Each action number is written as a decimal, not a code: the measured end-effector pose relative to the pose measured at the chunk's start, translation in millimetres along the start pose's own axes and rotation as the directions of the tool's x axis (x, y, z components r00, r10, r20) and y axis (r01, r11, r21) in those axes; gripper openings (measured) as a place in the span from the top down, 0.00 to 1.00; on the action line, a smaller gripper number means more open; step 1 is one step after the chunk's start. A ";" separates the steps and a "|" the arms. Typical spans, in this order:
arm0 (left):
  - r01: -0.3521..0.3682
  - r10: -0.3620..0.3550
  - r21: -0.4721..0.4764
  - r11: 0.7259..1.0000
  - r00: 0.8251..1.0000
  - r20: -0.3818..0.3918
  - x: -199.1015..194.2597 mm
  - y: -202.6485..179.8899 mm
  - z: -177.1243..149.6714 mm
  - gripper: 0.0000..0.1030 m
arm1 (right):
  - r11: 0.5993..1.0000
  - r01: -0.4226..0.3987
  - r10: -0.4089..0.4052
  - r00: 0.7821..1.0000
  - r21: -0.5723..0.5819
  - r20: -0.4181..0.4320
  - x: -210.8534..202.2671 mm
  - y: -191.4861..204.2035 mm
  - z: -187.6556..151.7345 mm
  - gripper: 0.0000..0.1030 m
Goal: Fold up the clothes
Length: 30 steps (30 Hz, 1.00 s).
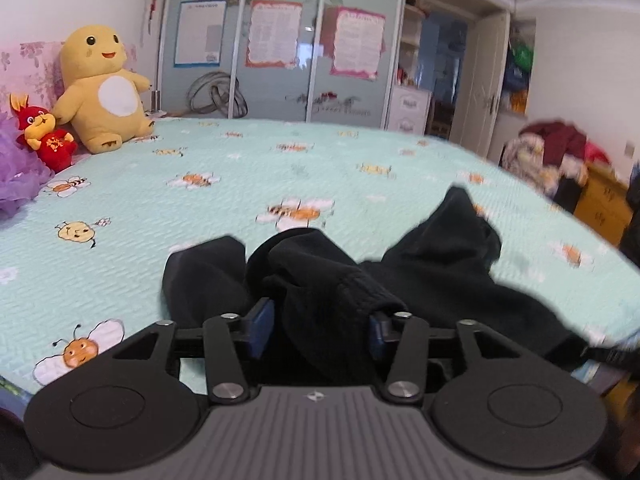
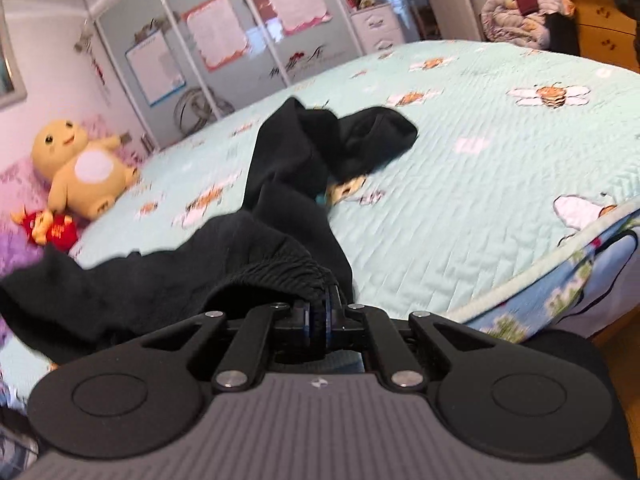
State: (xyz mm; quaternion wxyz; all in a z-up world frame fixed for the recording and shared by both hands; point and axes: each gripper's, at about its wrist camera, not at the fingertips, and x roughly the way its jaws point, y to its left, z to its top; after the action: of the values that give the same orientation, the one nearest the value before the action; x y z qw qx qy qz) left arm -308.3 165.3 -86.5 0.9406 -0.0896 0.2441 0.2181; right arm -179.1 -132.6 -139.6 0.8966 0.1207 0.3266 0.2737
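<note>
A black garment [image 1: 440,256] lies crumpled on the mint bee-print bedspread [image 1: 200,208]. In the left wrist view, my left gripper [image 1: 320,326] stands open at the near end of the garment. A bunched fold with a ribbed hem lies between its blue pads [image 1: 262,320] and hides most of the right one. In the right wrist view, my right gripper [image 2: 319,320] is shut on the black garment's [image 2: 288,168] gathered elastic band, and the cloth trails away over the bedspread [image 2: 480,168] and to the left.
A yellow plush [image 1: 104,88], a red plush [image 1: 44,132] and a purple frilly item [image 1: 16,184] sit at the bed's far left. Glass wardrobe doors [image 1: 280,40] stand behind. A clothes pile [image 1: 552,152] tops a wooden dresser on the right. The bed's edge [image 2: 560,264] runs near my right gripper.
</note>
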 end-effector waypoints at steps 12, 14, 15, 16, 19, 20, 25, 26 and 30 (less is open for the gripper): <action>-0.209 0.212 0.271 0.940 0.977 0.016 17.0 -9.8 -30.2 0.36 | 0.998 0.024 -0.028 0.997 0.055 0.071 -8.6 -6.6 8.6 0.95; -0.218 0.217 0.283 0.934 0.976 0.034 15.1 -9.7 -30.1 0.36 | 0.998 0.026 -0.030 0.998 0.058 0.062 -7.2 -7.2 8.2 0.95; -0.217 0.218 0.305 0.927 0.976 0.032 16.7 -12.5 -31.5 0.36 | 0.998 0.025 -0.028 0.998 0.055 0.057 -6.0 -6.1 7.4 0.95; -0.209 0.212 0.328 0.921 0.977 0.026 18.1 -15.0 -33.5 0.37 | 0.998 0.022 -0.025 0.998 0.050 0.051 -4.7 -4.5 6.3 0.95; -0.162 0.170 0.353 0.921 0.985 0.010 18.9 -20.8 -37.8 0.76 | 0.999 0.017 -0.020 0.999 0.046 0.051 -3.3 -2.7 6.7 0.95; -0.146 0.153 0.347 0.927 0.988 0.008 17.5 -21.8 -37.6 0.84 | 0.999 0.016 -0.019 0.998 0.050 0.056 -4.2 -4.1 8.4 0.95; -0.049 0.025 0.315 0.948 0.996 0.080 -14.7 -35.5 -16.3 0.87 | 0.996 0.017 -0.028 0.992 0.091 0.121 -15.4 -13.6 26.0 0.95; -0.026 -0.009 0.319 0.947 0.994 0.107 -25.7 -39.7 -9.7 0.87 | 0.994 0.018 -0.033 0.989 0.104 0.142 -19.5 -16.8 32.0 0.95; 0.082 -0.158 0.353 0.932 0.969 0.192 -64.7 -56.6 10.7 0.87 | 0.987 0.021 -0.060 0.969 0.162 0.240 -40.0 -30.8 53.9 0.95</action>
State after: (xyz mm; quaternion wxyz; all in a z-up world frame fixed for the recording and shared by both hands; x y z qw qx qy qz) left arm -328.9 94.2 -41.5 0.9744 0.0847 0.1682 0.1227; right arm -156.8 -182.6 -90.1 0.9229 0.2173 0.2370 0.2117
